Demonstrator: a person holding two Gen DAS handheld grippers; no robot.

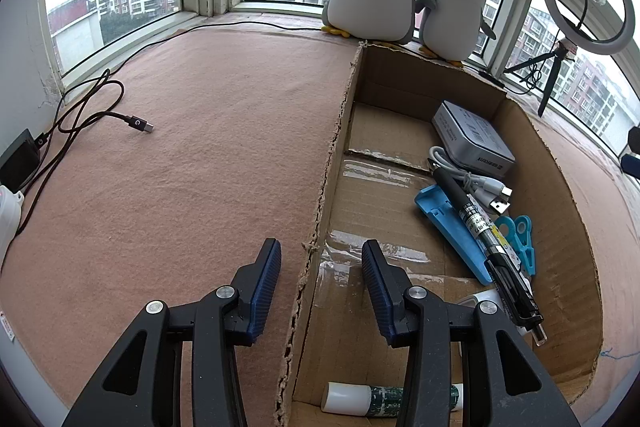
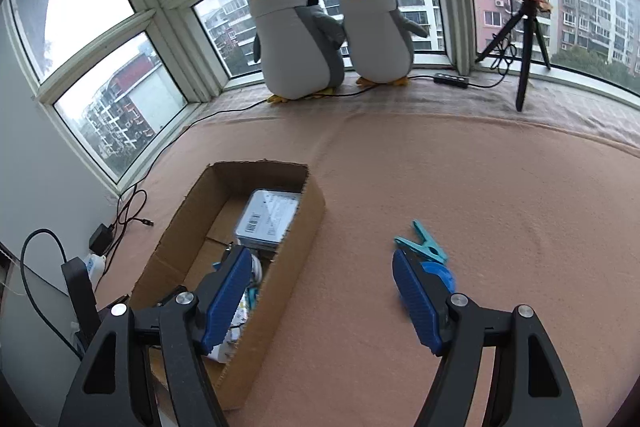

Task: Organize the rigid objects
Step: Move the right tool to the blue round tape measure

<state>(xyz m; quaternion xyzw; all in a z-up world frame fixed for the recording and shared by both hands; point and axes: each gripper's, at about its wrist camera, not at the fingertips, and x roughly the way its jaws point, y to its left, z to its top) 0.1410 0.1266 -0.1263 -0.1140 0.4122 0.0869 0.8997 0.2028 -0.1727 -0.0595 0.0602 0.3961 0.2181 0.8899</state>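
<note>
Straddling the cardboard box wall, left claw released, one pen ahead-right; right claw released too, one blue clip just past its right pad, two penguins beyond.

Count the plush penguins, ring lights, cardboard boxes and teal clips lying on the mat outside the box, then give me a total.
Plush penguins: 2
Ring light: 1
Cardboard box: 1
Teal clip on the mat outside the box: 1
Total: 5
</note>
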